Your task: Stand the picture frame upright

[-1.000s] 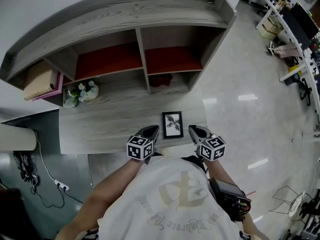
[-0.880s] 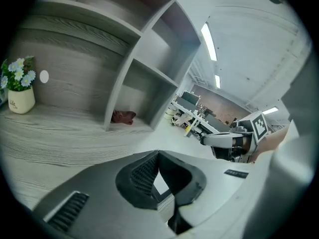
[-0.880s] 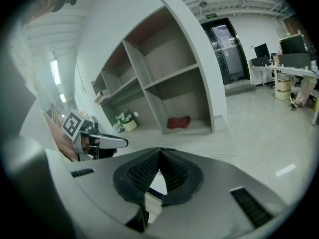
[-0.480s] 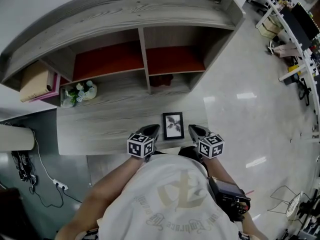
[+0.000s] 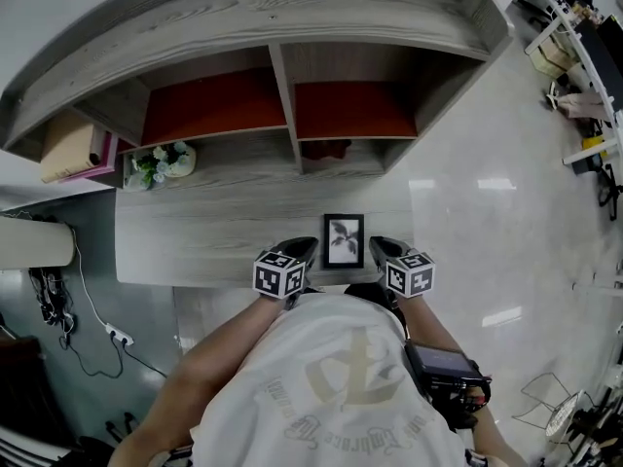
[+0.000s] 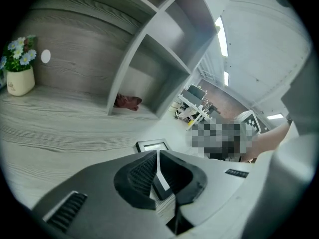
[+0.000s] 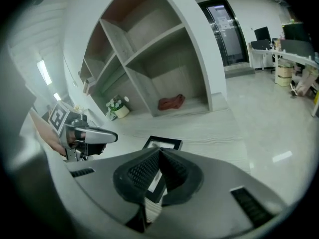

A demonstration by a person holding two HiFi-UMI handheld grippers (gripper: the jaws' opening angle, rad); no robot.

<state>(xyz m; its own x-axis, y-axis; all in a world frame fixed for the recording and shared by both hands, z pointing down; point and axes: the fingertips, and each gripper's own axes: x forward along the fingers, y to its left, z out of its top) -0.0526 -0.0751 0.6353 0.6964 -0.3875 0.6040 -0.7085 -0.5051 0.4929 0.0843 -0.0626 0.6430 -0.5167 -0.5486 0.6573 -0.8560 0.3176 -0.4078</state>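
A small black picture frame [image 5: 344, 239] with a leaf print lies flat on the grey wooden desk [image 5: 214, 232], close to the front edge. My left gripper [image 5: 304, 248] hangs just left of it and my right gripper [image 5: 378, 246] just right of it, neither touching it. In the left gripper view the frame [image 6: 152, 145] shows just past the left gripper [image 6: 158, 154]. Its jaws have just been opening and stand a narrow slit apart, with nothing between them. The right gripper [image 7: 159, 152] is shut and holds nothing, with the frame [image 7: 162, 143] beyond its tips.
A shelf unit [image 5: 282, 105] with open compartments rises at the desk's back. A red cloth [image 5: 326, 150] lies in its lower right compartment, and a white flower pot [image 5: 161, 161] stands at the back left. Polished floor [image 5: 506, 222] lies past the desk's right end.
Both grippers have sunk a little toward the desk on either side of the frame. The frame has not moved.
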